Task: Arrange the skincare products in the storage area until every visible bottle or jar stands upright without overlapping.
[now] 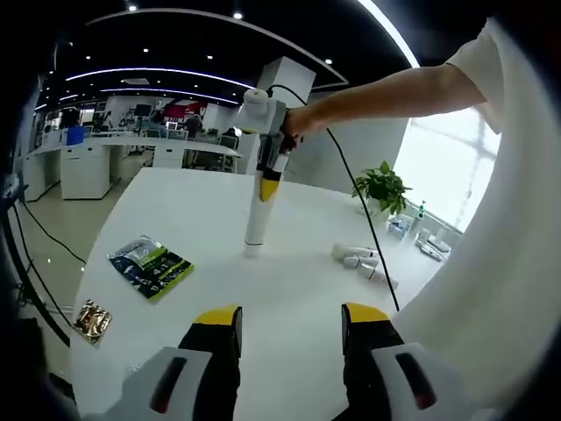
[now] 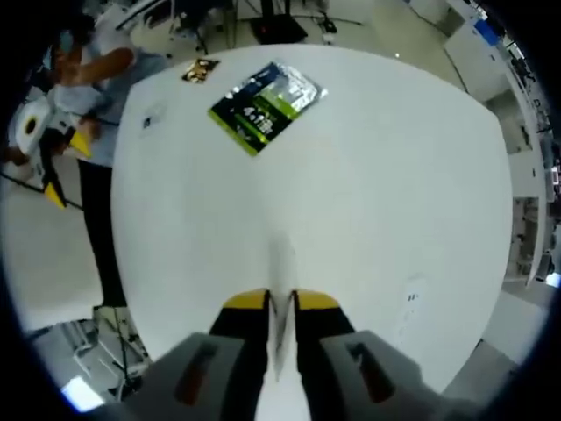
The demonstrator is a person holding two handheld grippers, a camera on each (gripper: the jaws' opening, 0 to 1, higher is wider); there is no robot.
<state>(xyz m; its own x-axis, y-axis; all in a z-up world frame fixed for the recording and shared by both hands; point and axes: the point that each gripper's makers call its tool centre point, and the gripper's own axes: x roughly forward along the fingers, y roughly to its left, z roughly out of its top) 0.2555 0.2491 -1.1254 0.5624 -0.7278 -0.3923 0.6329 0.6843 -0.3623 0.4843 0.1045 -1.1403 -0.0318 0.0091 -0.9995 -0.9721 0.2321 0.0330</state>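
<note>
One white tube [image 1: 259,215] is held upright on the white table [image 1: 289,307] by the right gripper [image 1: 268,180], pinched at its top; several bottles [image 1: 361,261] (lying flat) are seen at three o'clock. The left gripper [image 1: 291,323] is spread.

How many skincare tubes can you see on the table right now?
3: one tall white tube standing upright, held by the right hand-held gripper; two small tubes lying near the plant. More may be hidden.
</note>
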